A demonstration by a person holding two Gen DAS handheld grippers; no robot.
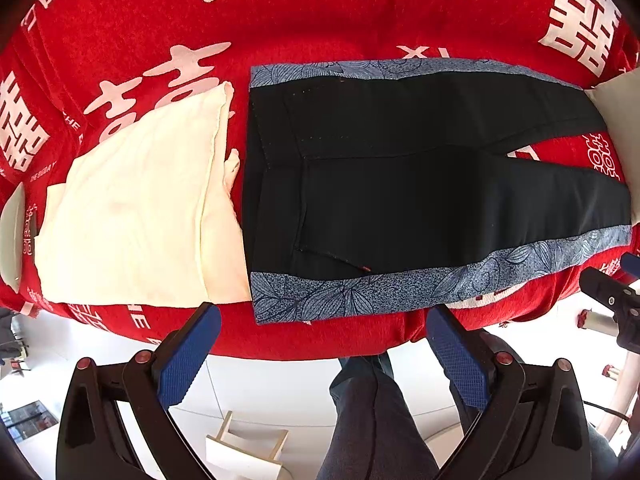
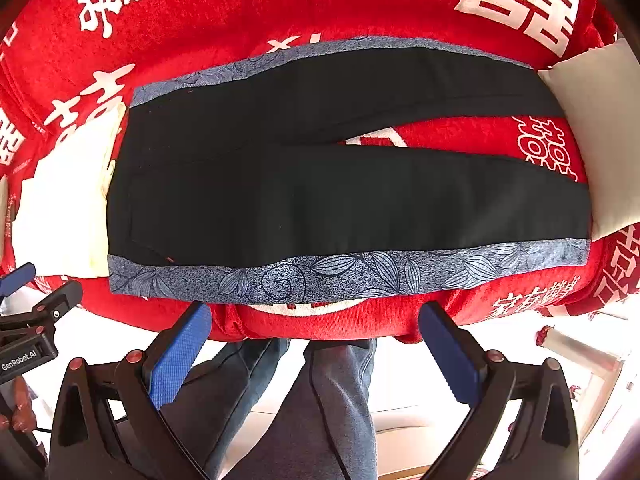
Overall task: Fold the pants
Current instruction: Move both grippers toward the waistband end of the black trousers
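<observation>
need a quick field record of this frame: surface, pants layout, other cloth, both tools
surface: red cloth with white characters
pants: black pants with blue leaf-print side stripes, spread flat, legs apart, waist toward the cream cloth
other cloth: folded cream cloth beside the waist
left tool: open, empty, above the near edge
right tool: open, empty, above the near edge
fold: not started

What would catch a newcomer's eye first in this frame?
The bright red cloth with big white characters covers the whole surface. Black pants with blue floral side stripes lie flat across its middle, waistband left, legs slightly parted to the right. A folded cream garment sits just left of the waistband, while the left gripper and right gripper hover open at the near edge.
</observation>
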